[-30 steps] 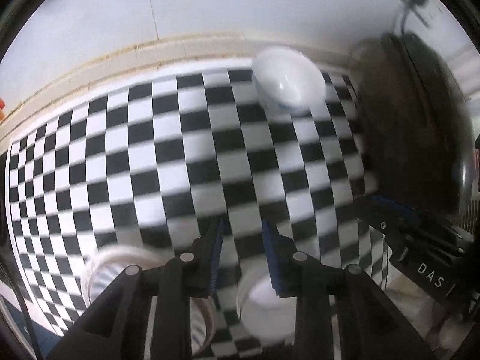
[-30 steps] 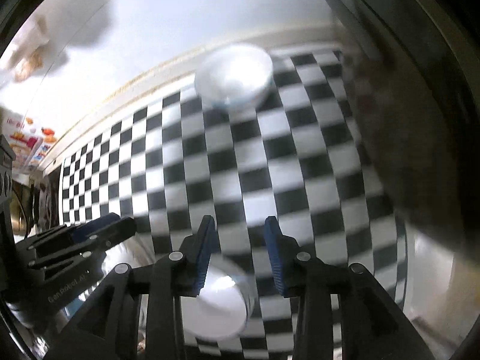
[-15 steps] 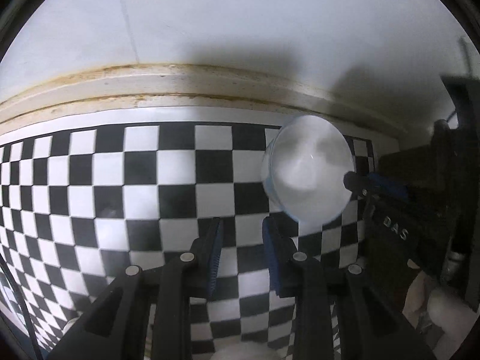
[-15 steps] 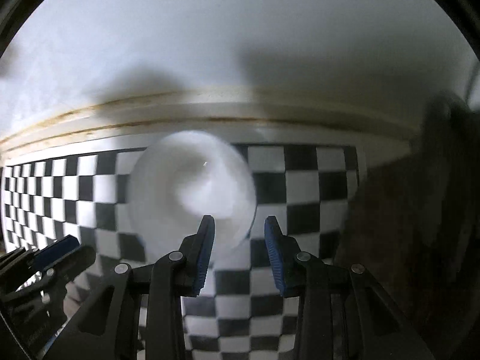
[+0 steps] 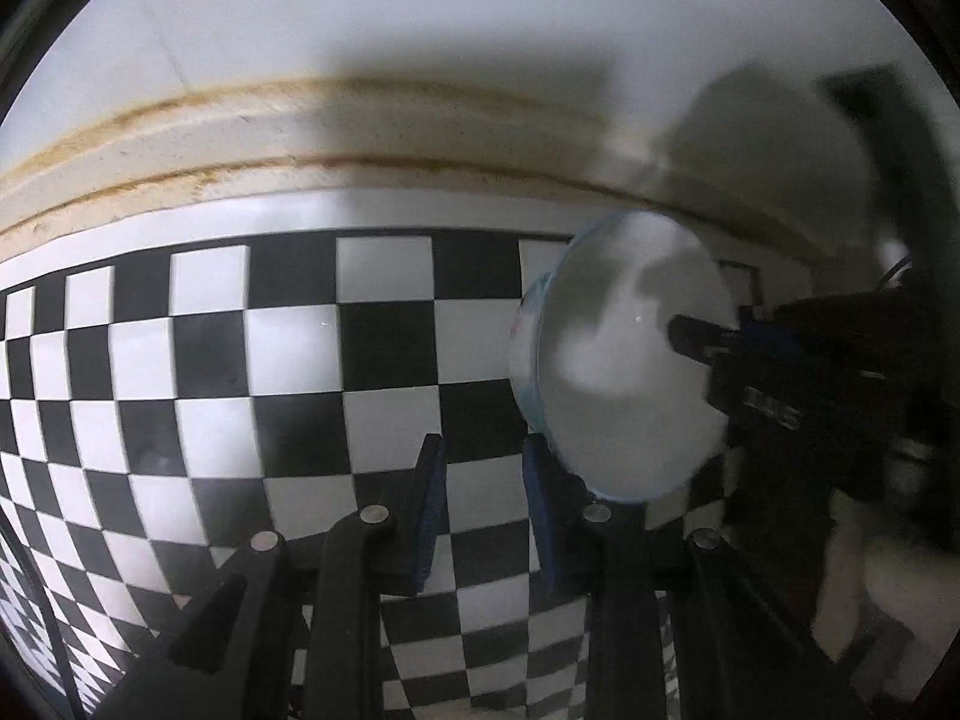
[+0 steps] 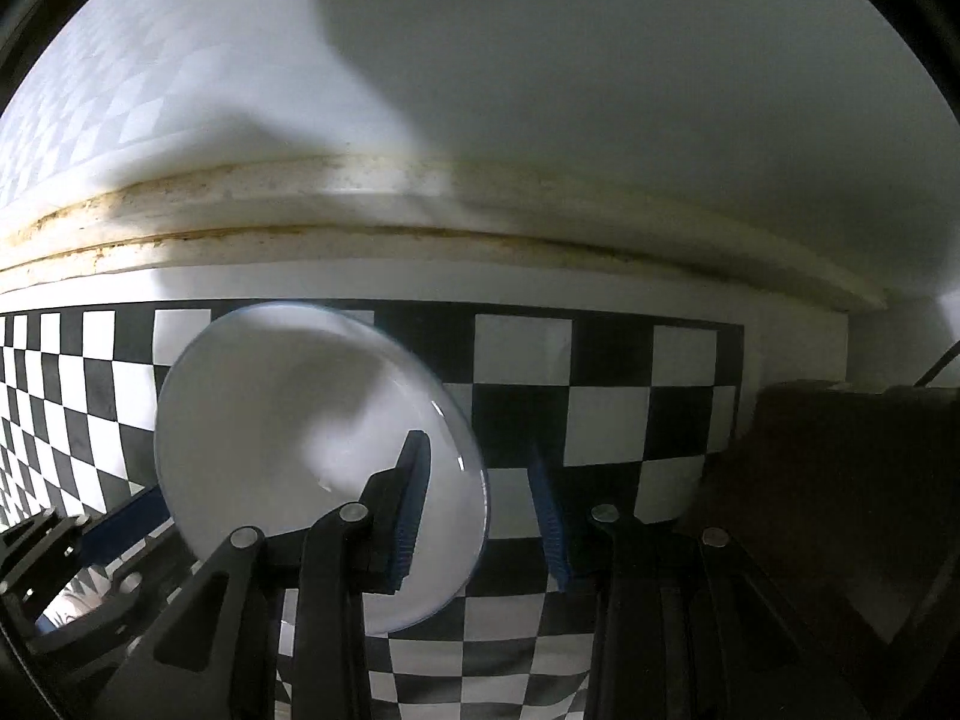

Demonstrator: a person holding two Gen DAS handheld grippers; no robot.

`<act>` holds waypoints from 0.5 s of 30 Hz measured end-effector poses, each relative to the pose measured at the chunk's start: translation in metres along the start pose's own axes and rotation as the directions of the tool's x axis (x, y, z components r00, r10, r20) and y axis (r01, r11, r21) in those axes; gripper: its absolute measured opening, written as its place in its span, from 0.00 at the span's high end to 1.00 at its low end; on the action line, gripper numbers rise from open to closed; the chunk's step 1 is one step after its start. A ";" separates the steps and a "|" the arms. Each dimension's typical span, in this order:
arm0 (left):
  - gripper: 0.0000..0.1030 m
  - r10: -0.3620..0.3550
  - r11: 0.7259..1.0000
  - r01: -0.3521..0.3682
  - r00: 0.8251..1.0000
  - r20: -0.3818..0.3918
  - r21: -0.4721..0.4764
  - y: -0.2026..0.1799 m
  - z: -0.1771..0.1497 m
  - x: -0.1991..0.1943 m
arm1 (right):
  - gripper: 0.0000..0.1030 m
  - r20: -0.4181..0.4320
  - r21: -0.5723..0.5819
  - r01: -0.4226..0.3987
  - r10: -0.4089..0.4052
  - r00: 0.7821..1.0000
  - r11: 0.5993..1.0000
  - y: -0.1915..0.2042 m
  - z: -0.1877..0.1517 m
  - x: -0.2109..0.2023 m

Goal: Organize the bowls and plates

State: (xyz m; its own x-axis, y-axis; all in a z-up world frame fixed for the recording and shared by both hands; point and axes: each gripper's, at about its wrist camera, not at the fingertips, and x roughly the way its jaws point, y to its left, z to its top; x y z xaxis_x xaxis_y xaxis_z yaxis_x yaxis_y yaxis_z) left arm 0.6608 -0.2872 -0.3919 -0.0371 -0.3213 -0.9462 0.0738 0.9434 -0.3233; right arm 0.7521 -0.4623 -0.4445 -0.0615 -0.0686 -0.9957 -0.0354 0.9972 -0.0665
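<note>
No legible writing in either view; a pale label on the right hand-held gripper (image 6: pixel 480 510) body is blurred. White bowl (image 5: pixel 624 360) sits near the worktop (image 5: pixel 288 348) back edge, by the stained trim. Right jaws are closing, straddling the bowl rim; contact cannot be told. Left hand-held gripper (image 5: pixel 483 504) narrowly open, empty, just beside the bowl.

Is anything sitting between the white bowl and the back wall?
No. In the right wrist view, only bare checkered mat and a stained ledge lie between bowl and wall.
</note>
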 end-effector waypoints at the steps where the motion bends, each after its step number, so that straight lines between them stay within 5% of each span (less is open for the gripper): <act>1: 0.76 -0.026 1.000 0.026 0.999 0.020 -0.010 0.003 -0.001 -0.009 | 0.72 -0.002 0.000 -0.007 0.007 1.000 1.000 -0.001 0.001 0.001; 9: 0.76 -0.062 0.998 0.062 0.998 -0.013 -0.006 0.001 0.023 -0.009 | 0.85 -0.028 0.028 -0.051 0.052 0.998 0.998 -0.011 0.007 0.010; 15: 0.77 -0.007 1.000 0.008 0.999 -0.041 0.026 -0.004 0.034 0.010 | 0.92 -0.078 0.033 -0.141 0.144 0.987 0.989 -0.006 -0.003 0.009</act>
State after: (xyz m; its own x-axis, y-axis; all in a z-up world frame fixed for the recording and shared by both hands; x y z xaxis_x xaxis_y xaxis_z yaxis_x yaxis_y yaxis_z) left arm 0.6936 -0.2970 -0.4002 -0.0788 -0.3242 -0.9427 0.0992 0.9384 -0.3310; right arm 0.7488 -0.4692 -0.4524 -0.1432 0.0730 -0.9870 0.0070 0.9973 0.0728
